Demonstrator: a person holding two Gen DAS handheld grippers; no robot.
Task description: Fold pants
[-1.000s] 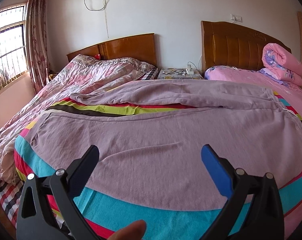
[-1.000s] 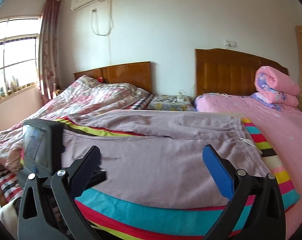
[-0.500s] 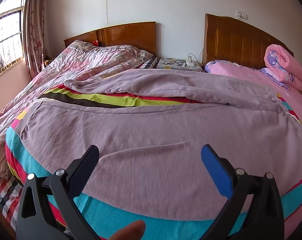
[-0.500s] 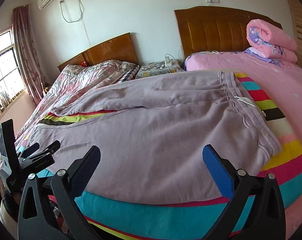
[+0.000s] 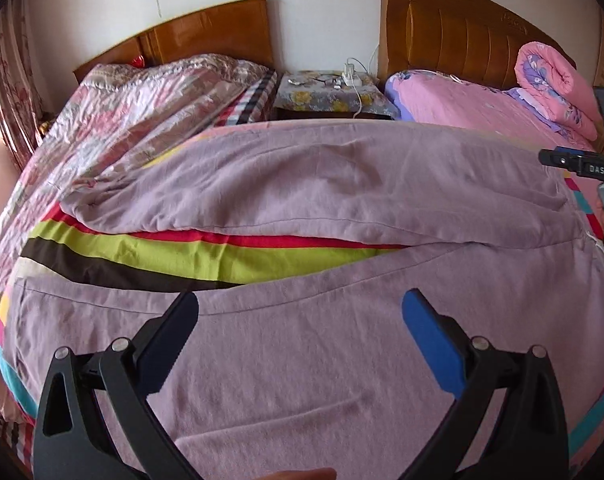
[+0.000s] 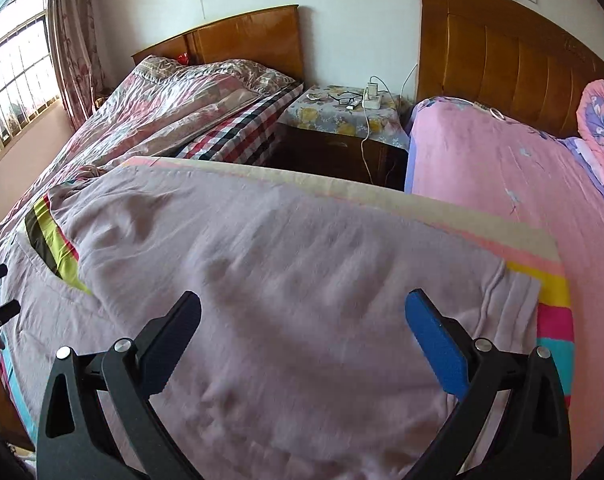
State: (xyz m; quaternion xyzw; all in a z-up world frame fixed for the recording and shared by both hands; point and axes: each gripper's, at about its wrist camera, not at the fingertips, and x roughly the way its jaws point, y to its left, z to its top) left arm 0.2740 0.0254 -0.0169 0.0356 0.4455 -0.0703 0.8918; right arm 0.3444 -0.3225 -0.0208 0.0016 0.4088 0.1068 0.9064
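Note:
Mauve pants (image 5: 326,200) lie spread flat on a striped blanket (image 5: 206,256), legs splayed to the left and waistband to the right. My left gripper (image 5: 300,314) hovers open just above the near leg (image 5: 302,368). In the right wrist view the pants (image 6: 286,280) fill the middle, with the waistband corner (image 6: 514,288) at the right. There my right gripper (image 6: 302,314) is open over the seat area, holding nothing. The right gripper's body (image 5: 594,164) shows at the left wrist view's right edge.
The striped blanket (image 6: 554,312) covers a board between two beds. A quilted bed (image 5: 150,112) lies at the left, a pink bed (image 6: 502,184) with a rolled quilt (image 5: 554,80) at the right. A nightstand (image 6: 342,120) with cables stands beyond the blanket's far edge.
Both grippers have moved forward and down over the pants. The right one has swung right toward the waist end; the left now looks at the gap between the legs. Both stay open.

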